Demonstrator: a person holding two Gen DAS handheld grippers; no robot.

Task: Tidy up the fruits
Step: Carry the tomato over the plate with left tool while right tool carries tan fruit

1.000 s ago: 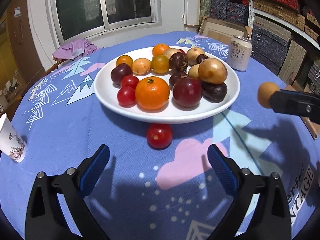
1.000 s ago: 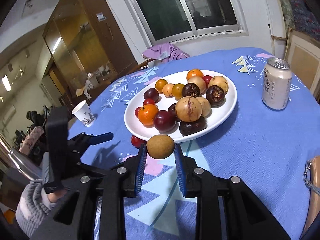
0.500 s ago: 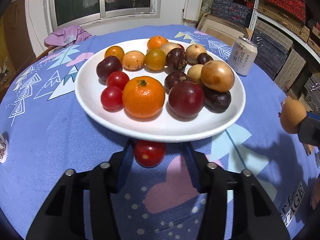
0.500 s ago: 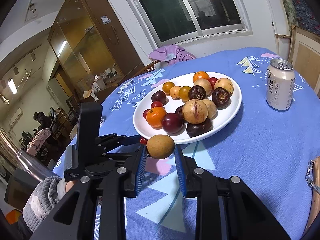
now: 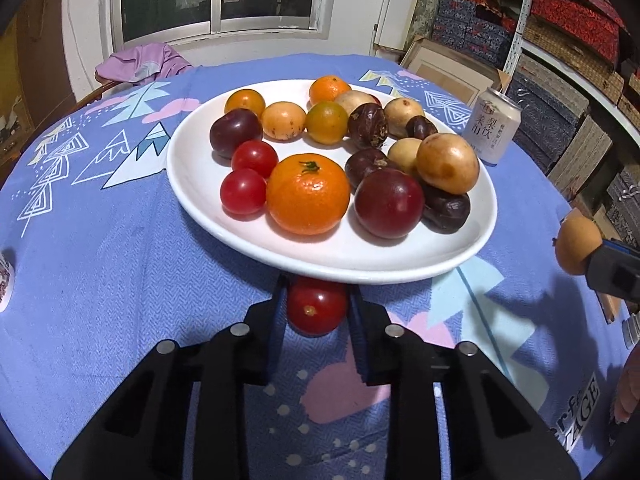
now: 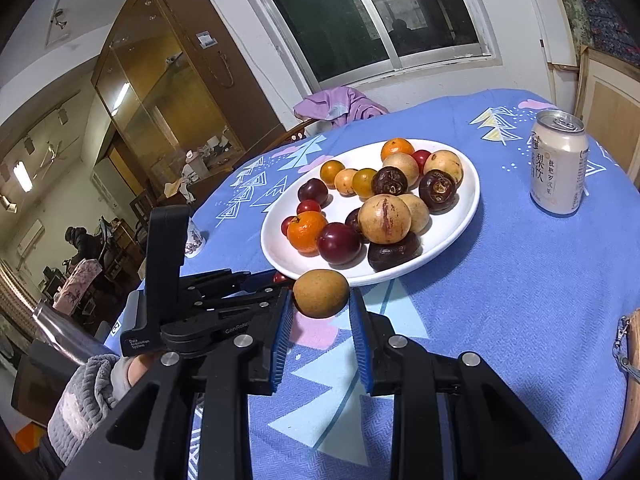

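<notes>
Pinching in from both sides, the left gripper (image 5: 316,300) has its jaws closed right against a red cherry tomato (image 5: 317,307) that sits on the blue tablecloth (image 5: 120,280), tucked just under the near rim of the white plate (image 5: 192,184). Straight ahead of those fingers the plate carries the heap — a big orange mandarin (image 5: 308,194) nearest, a dark red plum (image 5: 389,203) to its right, two small tomatoes to its left, with brown and yellow fruit piled behind. Far off to the right edge of this view, a tan round fruit (image 5: 576,245) pokes out beside a black jaw.

Switch to the right wrist and that mystery is solved — the right gripper (image 6: 320,300) holds the same tan round fruit (image 6: 320,293) between its blue pads (image 6: 281,330), jaws narrowed onto it, above the cloth just short of the plate rim. Off to its left, the other tool appears from the side, with only a sliver of red tomato (image 6: 280,278) peeking past its fingers. Ahead and right stands a pale drink can (image 6: 558,168), upright, well apart from the plate. A purple cloth (image 6: 340,104) lies beyond the table's far edge.
</notes>
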